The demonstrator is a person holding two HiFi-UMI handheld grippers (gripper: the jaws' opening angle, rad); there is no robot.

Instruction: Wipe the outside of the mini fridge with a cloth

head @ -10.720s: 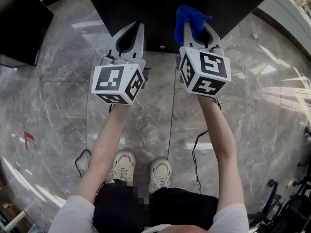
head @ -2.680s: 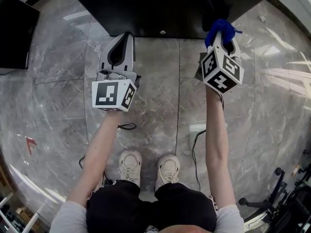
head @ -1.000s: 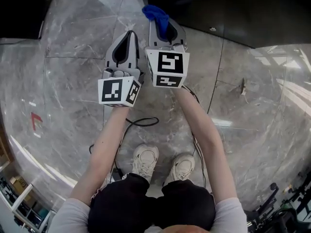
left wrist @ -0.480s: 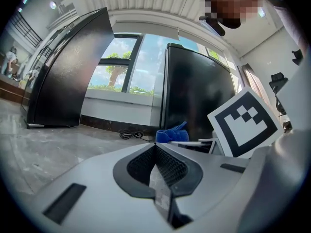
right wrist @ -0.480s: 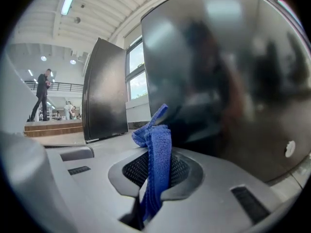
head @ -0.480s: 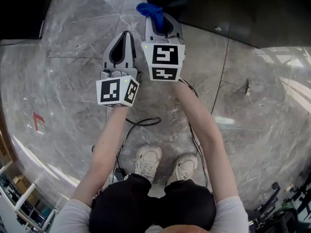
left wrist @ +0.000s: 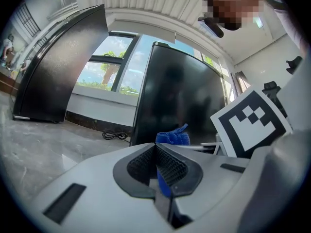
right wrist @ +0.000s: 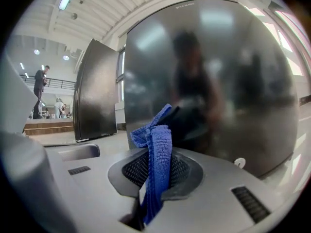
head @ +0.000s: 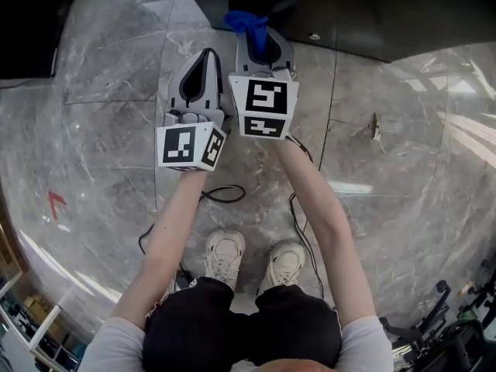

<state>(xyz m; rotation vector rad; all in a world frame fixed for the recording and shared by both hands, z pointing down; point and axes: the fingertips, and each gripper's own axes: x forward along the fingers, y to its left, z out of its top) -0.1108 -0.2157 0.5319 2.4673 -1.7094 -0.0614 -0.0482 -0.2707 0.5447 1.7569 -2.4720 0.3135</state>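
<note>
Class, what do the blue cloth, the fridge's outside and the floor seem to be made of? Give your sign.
Blue cloth: probably microfibre, matte; fine knit texture shows.
Fridge: glossy dark panel, metal or glass; it mirrors a blurred figure.
Floor: polished grey stone or tile; veins, joints, glare.

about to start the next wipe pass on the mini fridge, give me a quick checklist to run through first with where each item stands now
1. Cloth gripped: ok. The right gripper is shut on the blue cloth, a fold standing above the jaws.
2. Other gripper free: ok. The left gripper is shut, holds nothing, and sits beside the right one.
3. Facing the surface: ok. The black mini fridge fills the right gripper view.
4. Cloth touching the fridge: cannot tell.
5. Footing: probably not ok. A cable runs along the floor close to the right shoe.
</note>
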